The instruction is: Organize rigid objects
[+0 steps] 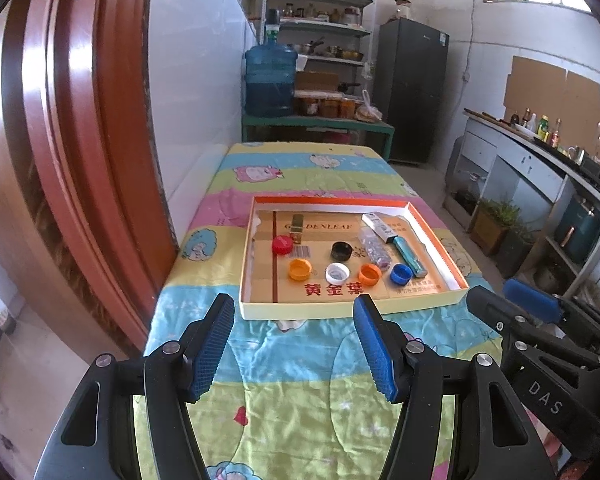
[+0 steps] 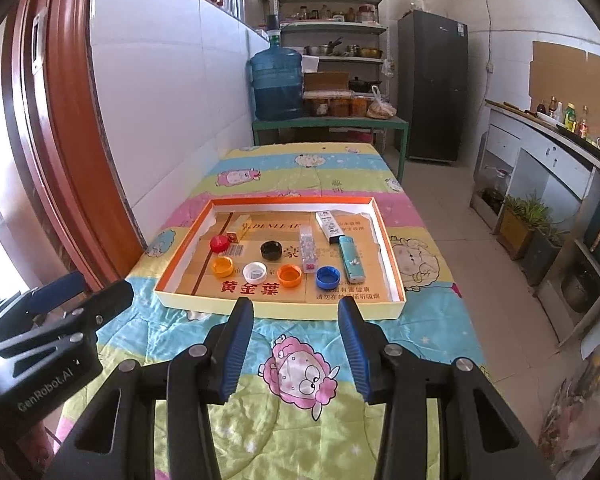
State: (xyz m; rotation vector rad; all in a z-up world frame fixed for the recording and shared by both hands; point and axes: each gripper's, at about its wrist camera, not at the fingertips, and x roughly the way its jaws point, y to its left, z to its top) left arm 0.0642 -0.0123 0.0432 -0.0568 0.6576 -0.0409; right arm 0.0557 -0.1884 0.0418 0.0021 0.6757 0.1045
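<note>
Room: kitchen, with my rig over a table under a cartoon-print quilt (image 1: 284,380).
Left gripper (image 1: 294,346): lower centre of its frame; I see the jaws spread wide, nothing between the blue pads, above bare quilt.
Right gripper (image 2: 296,346): lower centre of its frame; jaws parted, holding nothing.
Tray (image 2: 204,308): shallow cardboard box lid at mid-frame, just beyond both sets of fingertips.
Front row in tray: yellow-orange cap (image 2: 224,266), white cap (image 2: 255,272), orange cap (image 2: 290,275), blue cap (image 2: 328,277), apart from one another.
Behind the row: red cap (image 2: 219,243), black cap (image 2: 271,250).
Right part of tray: teal lighter (image 2: 351,260), small white box (image 2: 329,224).
Background: blue water jug (image 2: 277,84), upper centre.
</note>
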